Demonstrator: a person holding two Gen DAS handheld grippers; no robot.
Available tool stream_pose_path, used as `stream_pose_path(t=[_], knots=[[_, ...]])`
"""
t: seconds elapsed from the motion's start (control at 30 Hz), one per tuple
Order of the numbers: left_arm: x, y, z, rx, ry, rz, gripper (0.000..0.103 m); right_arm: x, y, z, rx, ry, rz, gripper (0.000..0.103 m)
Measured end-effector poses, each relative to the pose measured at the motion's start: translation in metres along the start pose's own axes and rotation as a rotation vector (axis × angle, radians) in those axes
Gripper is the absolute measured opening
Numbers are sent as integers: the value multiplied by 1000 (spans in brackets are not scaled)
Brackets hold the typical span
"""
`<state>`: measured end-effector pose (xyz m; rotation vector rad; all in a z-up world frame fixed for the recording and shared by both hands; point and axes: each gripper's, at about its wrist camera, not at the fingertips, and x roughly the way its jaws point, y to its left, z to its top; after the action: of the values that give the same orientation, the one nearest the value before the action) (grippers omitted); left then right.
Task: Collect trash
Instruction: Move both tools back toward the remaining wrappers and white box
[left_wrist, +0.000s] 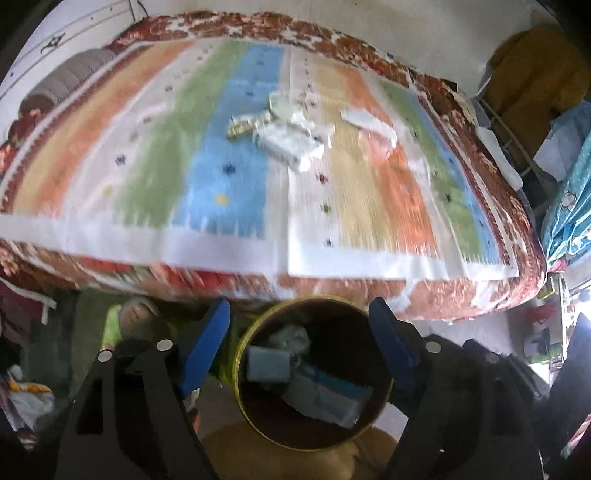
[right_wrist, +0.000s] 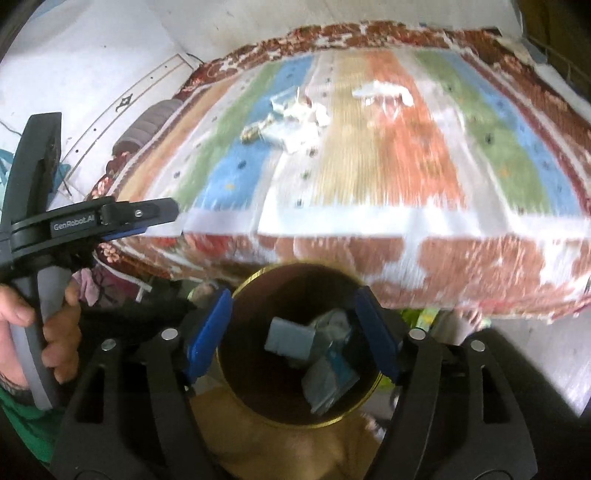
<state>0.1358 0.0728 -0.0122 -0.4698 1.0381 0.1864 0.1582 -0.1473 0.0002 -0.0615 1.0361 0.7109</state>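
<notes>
A round brown bin with a yellow rim (left_wrist: 240, 354) (right_wrist: 373, 391) stands on the floor below the bed's edge and holds boxes and wrappers (left_wrist: 321, 391) (right_wrist: 325, 376). Both grippers hover over it. My left gripper (left_wrist: 299, 347) is open and empty, a blue pad (left_wrist: 205, 347) on each side of the bin. My right gripper (right_wrist: 293, 332) is open and empty too, with its pads (right_wrist: 208, 336) astride the bin. More trash lies mid-bed: a white packet (left_wrist: 288, 142) (right_wrist: 295, 134), a small gold wrapper (left_wrist: 242, 127) (right_wrist: 255, 133), and white paper (left_wrist: 369, 120) (right_wrist: 384, 92).
The bed carries a striped cloth (left_wrist: 229, 173) (right_wrist: 369, 177) over a red floral blanket (left_wrist: 443, 295) (right_wrist: 480, 266). A grey rolled pillow (left_wrist: 62, 81) (right_wrist: 147, 125) lies at the far left. The left gripper (right_wrist: 92, 221) shows at left in the right wrist view. Clutter and a rack (left_wrist: 517, 122) stand to the right.
</notes>
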Motion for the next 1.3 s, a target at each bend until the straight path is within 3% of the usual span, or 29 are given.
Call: stream_pose_path(t=[0.13, 0.3, 0.37, 0.4, 0.47, 0.57, 0.8, 1.3], knots=[[-5, 10, 25, -11, -25, 25, 83, -5, 5, 23, -47, -42, -9, 73], [-6, 10, 51, 33, -45, -18, 88, -7, 11, 43, -105, -98, 3, 83], [-4, 11, 60, 61, -100, 4, 95, -2, 11, 53, -126, -111, -28, 84], [-1, 12, 65, 64, -108, 25, 97, 1, 10, 58, -115, -107, 5, 84], [10, 17, 76, 57, -92, 42, 97, 3, 12, 66, -125, -112, 27, 84], [23, 26, 93, 67, -100, 80, 97, 7, 15, 80, -159, -150, -5, 94], [42, 53, 118, -25, -95, 71, 97, 26, 5, 106, -135, -166, -3, 94], [87, 76, 151, -63, -97, 31, 97, 81, -15, 151, -58, -155, 13, 94]])
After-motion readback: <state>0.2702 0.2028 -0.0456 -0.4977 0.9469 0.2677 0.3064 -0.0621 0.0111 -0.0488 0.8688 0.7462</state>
